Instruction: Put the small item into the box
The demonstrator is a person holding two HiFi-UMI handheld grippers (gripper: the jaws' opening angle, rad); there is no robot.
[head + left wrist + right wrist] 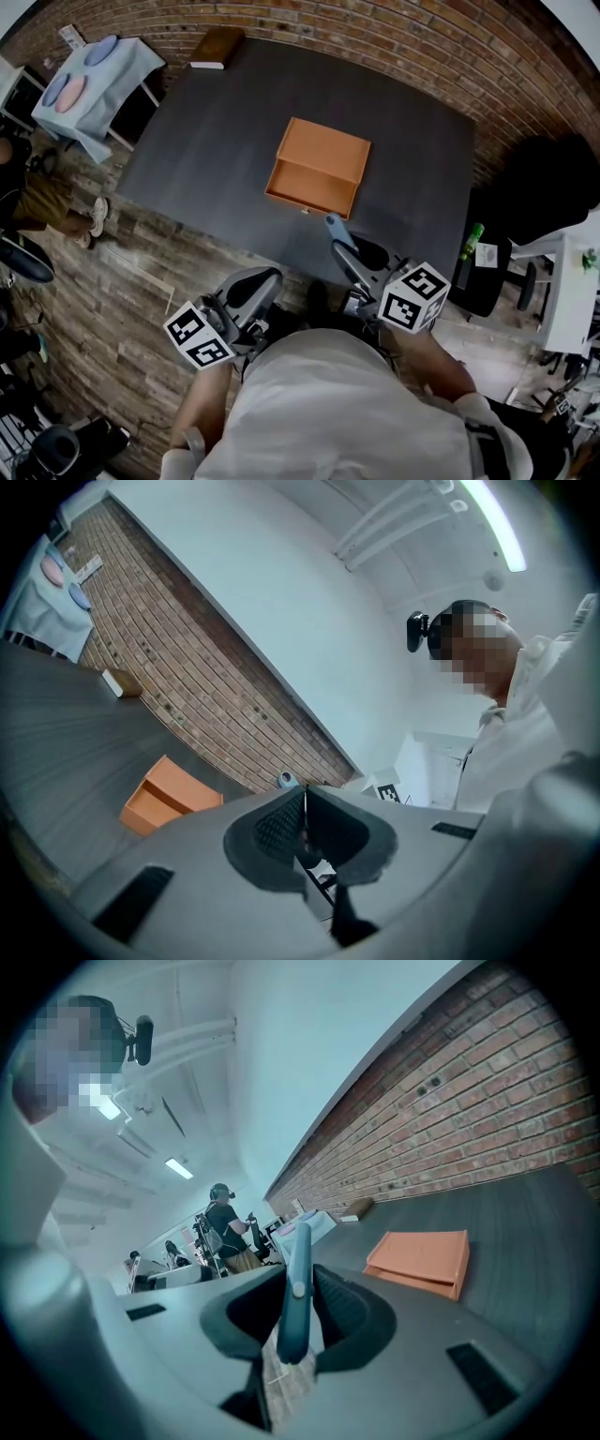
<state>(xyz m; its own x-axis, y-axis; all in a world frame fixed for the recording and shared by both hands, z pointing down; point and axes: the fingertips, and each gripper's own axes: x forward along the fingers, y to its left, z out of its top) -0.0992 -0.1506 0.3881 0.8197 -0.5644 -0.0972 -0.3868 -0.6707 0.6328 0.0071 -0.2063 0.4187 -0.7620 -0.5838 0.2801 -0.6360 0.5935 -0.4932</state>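
Observation:
An open orange box [319, 167] lies in the middle of the dark grey table [206, 141]; it also shows in the left gripper view [164, 799] and the right gripper view [422, 1262]. My right gripper [339, 246] hovers at the table's near edge, just in front of the box, shut on a slim blue item [335, 226]. In the right gripper view the blue item [295, 1279] stands upright between the jaws of that gripper [298, 1312]. My left gripper [265, 278] is off the table's near edge, lower left of the box; its jaws [305, 808] are pressed together with nothing in them.
A brown book [217, 47] lies at the table's far left corner. A small stand with a pale blue cloth [94, 75] is at far left, with a person's legs [56, 202] near it. A black chair [544, 197] and a green bottle [472, 239] are at right.

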